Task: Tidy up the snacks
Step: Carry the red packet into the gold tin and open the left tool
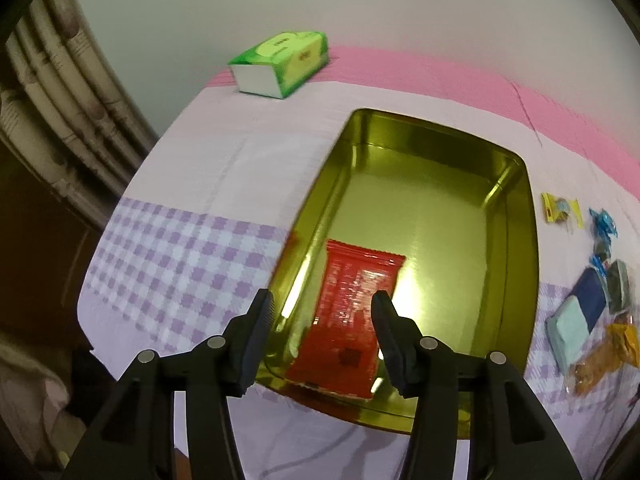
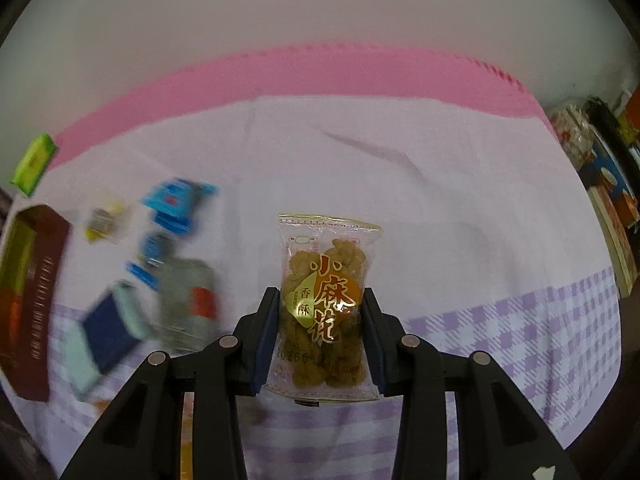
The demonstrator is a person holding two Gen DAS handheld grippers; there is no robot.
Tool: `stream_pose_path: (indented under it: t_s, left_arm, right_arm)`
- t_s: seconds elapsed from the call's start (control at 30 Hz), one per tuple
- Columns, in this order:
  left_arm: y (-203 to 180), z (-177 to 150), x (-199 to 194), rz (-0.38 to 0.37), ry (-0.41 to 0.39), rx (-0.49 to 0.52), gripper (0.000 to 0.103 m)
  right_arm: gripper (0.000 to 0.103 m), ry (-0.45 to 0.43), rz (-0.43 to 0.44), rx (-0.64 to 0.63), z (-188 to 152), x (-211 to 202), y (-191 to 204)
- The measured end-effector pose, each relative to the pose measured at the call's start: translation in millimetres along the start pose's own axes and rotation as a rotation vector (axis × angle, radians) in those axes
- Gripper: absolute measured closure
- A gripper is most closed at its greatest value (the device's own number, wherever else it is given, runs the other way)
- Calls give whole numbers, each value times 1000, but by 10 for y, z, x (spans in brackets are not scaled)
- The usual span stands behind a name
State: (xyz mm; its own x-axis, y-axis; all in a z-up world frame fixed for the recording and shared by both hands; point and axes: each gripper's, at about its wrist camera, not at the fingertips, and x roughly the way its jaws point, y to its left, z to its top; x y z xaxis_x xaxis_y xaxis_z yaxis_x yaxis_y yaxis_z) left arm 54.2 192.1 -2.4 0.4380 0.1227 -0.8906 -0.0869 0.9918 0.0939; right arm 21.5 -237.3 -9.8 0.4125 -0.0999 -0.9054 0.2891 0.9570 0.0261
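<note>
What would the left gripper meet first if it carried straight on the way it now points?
Most likely the red snack packet lying in the gold tin: it sits between the open left gripper fingers' line, though depth is unclear.

Most of the gold tin (image 1: 516, 216) floor is bare past the red packet (image 1: 352, 312), so I've got easy room there. Loose snacks (image 1: 600, 280) crowd its right side; the tissue pack (image 1: 280, 64) sits well clear.
</note>
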Motion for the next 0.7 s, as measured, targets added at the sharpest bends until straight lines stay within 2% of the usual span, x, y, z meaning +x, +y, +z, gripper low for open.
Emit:
stream_pose_path:
  t_s: [0.13,0.27,0.43,0.53,0.7]
  left_arm:
    - [148,-10,-37,16,-20,-30,51]
    - [283,-63,-88,29,-34,-56,51]
    - [442,-156,-101,38,-39,-81,50]
    - [528,-205,-111,63,-43,-94,50]
    - [667,-258,-128,57,-36,-142,50]
  right_arm:
    - [67,-35,69,-35,83,-236,349]
    - [67,-50,152,-96,85,-423,867]
    - [67,-21,283,-146,22,-533,1587]
    - [67,-17,325,-195,-45,-576,1985]
    - [67,16,399,-258,-157,-536,2603]
